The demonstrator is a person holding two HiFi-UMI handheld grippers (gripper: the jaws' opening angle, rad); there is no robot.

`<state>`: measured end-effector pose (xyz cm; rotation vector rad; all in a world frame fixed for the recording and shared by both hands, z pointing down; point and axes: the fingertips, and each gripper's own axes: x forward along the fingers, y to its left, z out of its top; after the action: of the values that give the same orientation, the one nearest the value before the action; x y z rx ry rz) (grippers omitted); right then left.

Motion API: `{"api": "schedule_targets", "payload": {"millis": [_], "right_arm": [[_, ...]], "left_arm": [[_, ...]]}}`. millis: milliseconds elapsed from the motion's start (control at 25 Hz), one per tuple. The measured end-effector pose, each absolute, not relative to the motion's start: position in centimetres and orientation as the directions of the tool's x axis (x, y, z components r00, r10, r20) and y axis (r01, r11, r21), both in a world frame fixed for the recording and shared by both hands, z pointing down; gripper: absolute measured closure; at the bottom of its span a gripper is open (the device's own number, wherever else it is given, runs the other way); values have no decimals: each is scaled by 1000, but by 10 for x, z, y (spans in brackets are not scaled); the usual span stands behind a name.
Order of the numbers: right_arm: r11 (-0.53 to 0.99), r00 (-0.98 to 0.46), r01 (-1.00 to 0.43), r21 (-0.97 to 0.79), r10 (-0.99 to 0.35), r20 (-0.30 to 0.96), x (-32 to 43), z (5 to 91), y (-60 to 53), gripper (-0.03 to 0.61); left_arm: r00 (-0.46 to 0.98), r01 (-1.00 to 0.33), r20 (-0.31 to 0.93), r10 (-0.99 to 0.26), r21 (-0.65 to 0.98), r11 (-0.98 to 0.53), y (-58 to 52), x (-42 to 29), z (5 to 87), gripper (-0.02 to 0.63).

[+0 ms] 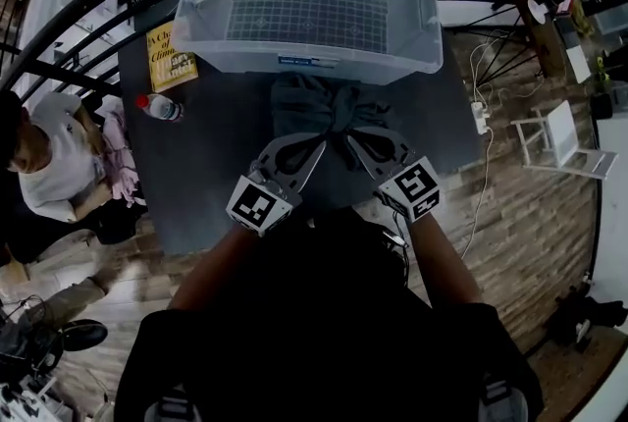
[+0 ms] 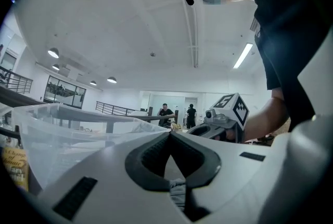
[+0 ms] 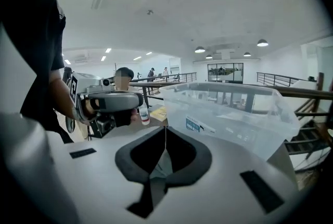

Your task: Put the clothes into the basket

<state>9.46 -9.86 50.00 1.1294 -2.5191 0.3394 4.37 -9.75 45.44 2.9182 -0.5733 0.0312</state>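
A dark grey garment [image 1: 329,111] lies bunched on the dark table [image 1: 216,184], just in front of the clear plastic basket [image 1: 314,65]. My left gripper [image 1: 316,143] and right gripper [image 1: 349,139] meet at the garment's near edge, each shut on a fold of it. In the left gripper view the jaws [image 2: 170,134] touch at the tips, with grey cloth [image 2: 177,189] pinched lower down. The right gripper view shows the same: its tips [image 3: 165,129] are together and cloth [image 3: 158,163] is caught between the pads. The basket [image 3: 229,113] looks empty.
A yellow book [image 1: 172,55] and a red-capped bottle [image 1: 159,106] lie on the table's left side. A person in white [image 1: 49,155] sits left of the table. A power strip with cables [image 1: 481,116] and a white chair [image 1: 564,140] stand on the floor at right.
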Motion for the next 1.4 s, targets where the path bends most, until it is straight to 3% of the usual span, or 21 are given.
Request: {"api": "schedule_targets", "payload": {"millis": [320,760,1200,1400], "right_arm": [[721,-597,-692,-49,-532,600,104,572,-119,560],[796,-559,-601,-75,-351,752,117,637,-157,557],[863,-469,-491,-117,-149,870,117,697,-160,341],[879,-448,-455,-140,-91,889,110,719,-148,287]], "left_arm": [[907,-421,86,-412,154,-894,-119,55,489,611],[882,-469,107,-458,136,-872,-163,69,517,611],[860,-510,125,-495,152,-847,-173,75,558,611],[857,-513,136,-496,141,-847,-164,74,575,611]]}}
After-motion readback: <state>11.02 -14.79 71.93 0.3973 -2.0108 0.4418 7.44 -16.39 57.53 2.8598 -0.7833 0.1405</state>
